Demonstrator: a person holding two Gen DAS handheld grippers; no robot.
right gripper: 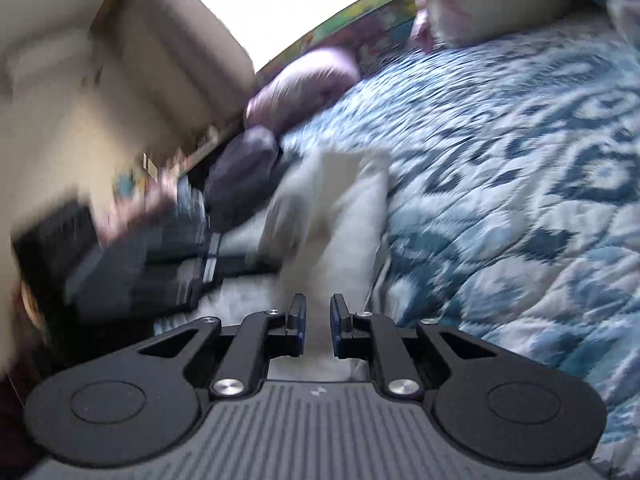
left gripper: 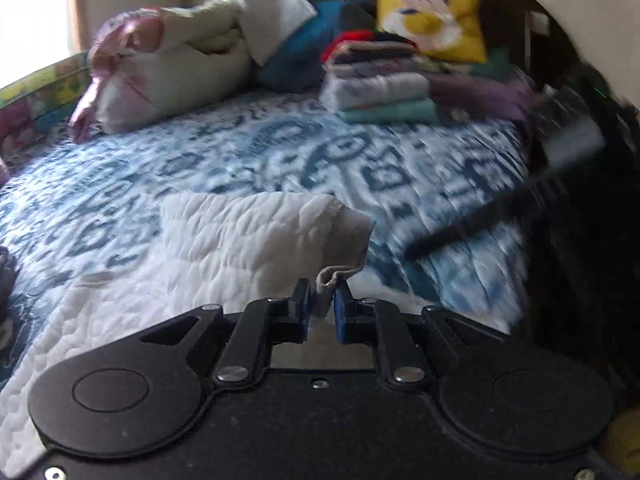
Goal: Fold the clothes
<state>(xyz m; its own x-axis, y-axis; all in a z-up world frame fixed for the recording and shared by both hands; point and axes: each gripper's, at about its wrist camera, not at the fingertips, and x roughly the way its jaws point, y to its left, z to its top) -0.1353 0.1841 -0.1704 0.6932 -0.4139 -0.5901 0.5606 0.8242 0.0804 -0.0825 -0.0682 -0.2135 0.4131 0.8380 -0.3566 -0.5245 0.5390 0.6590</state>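
Note:
A white crinkled garment (left gripper: 224, 248) lies on the blue-and-white patterned bedspread (left gripper: 280, 148). My left gripper (left gripper: 322, 292) is shut on a bunched edge of the garment and lifts it a little. In the right wrist view the same white garment (right gripper: 340, 208) runs up between the fingers of my right gripper (right gripper: 318, 312), which is shut on it. The view is blurred by motion. The left gripper's body (right gripper: 160, 256) shows as a dark blur at the left.
A stack of folded clothes (left gripper: 380, 84) stands at the far side of the bed, beside a yellow cushion (left gripper: 432, 20) and a white rolled duvet (left gripper: 172, 64). A purple pillow (right gripper: 304, 88) and a dark garment (right gripper: 240, 168) lie by the bed's edge.

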